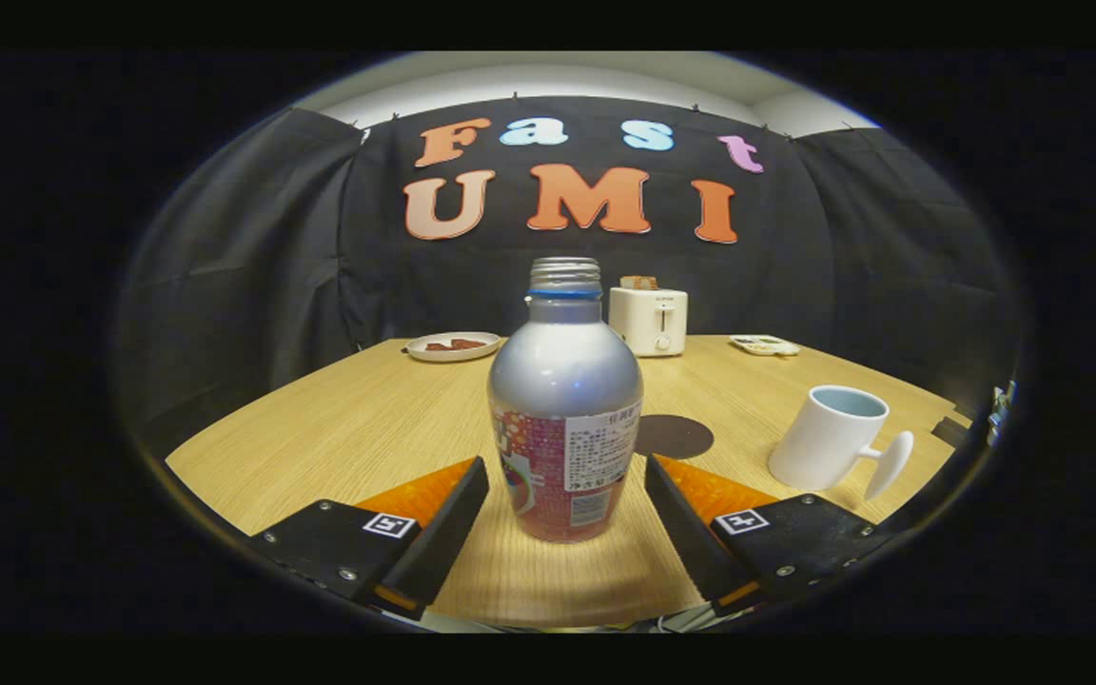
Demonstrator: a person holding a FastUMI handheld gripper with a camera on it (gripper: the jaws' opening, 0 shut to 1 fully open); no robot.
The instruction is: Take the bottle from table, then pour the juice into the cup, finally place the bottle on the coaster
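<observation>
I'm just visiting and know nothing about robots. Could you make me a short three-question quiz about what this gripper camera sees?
1. True or false: the gripper is already shut on the juice bottle.
2. What dark round thing lies on the wooden table just behind the bottle?
3. The white mug stands: A) upright, B) on its side, C) upside down.

Key:
1. False; the fingers are open, either side of the bottle, apart from it.
2. The coaster.
3. A.
</observation>
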